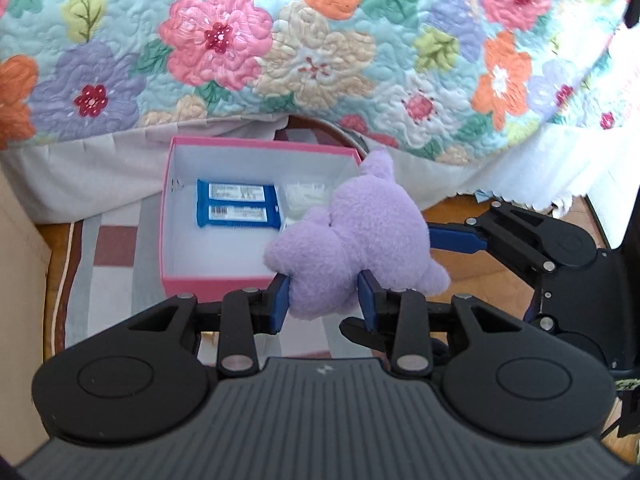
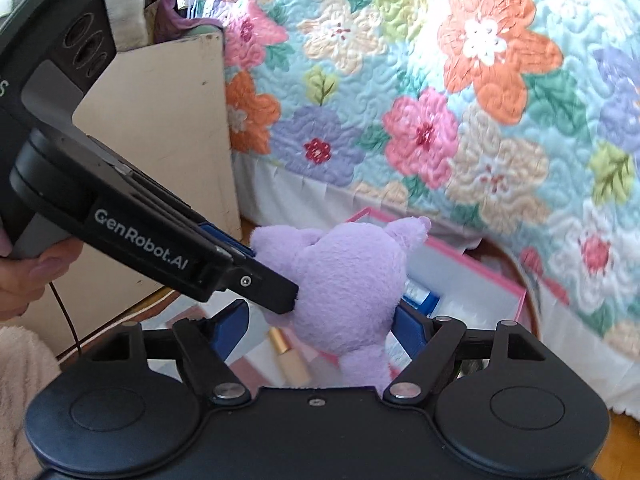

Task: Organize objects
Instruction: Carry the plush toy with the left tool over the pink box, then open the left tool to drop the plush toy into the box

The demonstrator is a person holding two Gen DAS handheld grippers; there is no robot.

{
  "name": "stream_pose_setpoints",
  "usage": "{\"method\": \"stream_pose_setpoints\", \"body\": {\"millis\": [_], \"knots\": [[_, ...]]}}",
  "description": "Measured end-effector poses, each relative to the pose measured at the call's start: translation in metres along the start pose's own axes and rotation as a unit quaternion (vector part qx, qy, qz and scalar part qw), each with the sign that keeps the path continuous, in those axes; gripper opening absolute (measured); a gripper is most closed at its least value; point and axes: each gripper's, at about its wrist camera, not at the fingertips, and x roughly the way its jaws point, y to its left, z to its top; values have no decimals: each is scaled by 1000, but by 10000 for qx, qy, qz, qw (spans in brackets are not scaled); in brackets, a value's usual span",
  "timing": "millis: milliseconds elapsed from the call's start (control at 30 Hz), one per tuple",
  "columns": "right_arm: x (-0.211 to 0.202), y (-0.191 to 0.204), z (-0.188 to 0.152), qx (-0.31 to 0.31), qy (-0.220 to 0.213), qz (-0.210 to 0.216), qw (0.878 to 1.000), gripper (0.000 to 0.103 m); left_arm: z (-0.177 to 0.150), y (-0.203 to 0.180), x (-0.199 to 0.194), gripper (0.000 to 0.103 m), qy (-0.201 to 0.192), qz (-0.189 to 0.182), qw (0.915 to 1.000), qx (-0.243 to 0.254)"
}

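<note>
A purple plush toy (image 1: 356, 232) hangs over the right front corner of an open pink box (image 1: 200, 280). My left gripper (image 1: 324, 300) is shut on the plush's lower part. In the right wrist view the plush (image 2: 344, 280) sits between my right gripper's (image 2: 320, 324) wide-spread blue fingers (image 2: 412, 328), which do not squeeze it. The left gripper reaches in from the left there (image 2: 264, 280). The right gripper also shows in the left wrist view (image 1: 460, 238), beside the plush. The box (image 2: 500, 280) holds a blue packet (image 1: 236, 204) and a clear bag (image 1: 306, 196).
A flowered quilt (image 1: 320, 40) hangs down the bed side right behind the box. The box stands on a checked rug (image 1: 112, 248). A beige cabinet side (image 2: 180, 140) stands at the left. A gold-capped tube (image 2: 288, 356) lies on the rug under the plush.
</note>
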Motion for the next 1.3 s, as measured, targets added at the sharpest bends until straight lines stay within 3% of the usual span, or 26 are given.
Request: {"method": "stream_pose_setpoints", "body": {"millis": [267,500,767,1100,1300], "knots": [[57,-48,18,261,84,-51,9996,82,44,38,60,34,264,55,9986,-447],[117,-75,9,722,222,67,9971,81,54,70,113,34,416,483,9953,-733],[191,-112,-12,1653,968,456,9804,80,48,103,175,34,757,613,9906,-964],[237,-124,-36,2397,1367,661,9589,78,41,118,214,35,919,938,9860,-1030],[232,-124,-40,2450,1519,513,9562,79,43,106,196,46,598,967,9896,-882]]}}
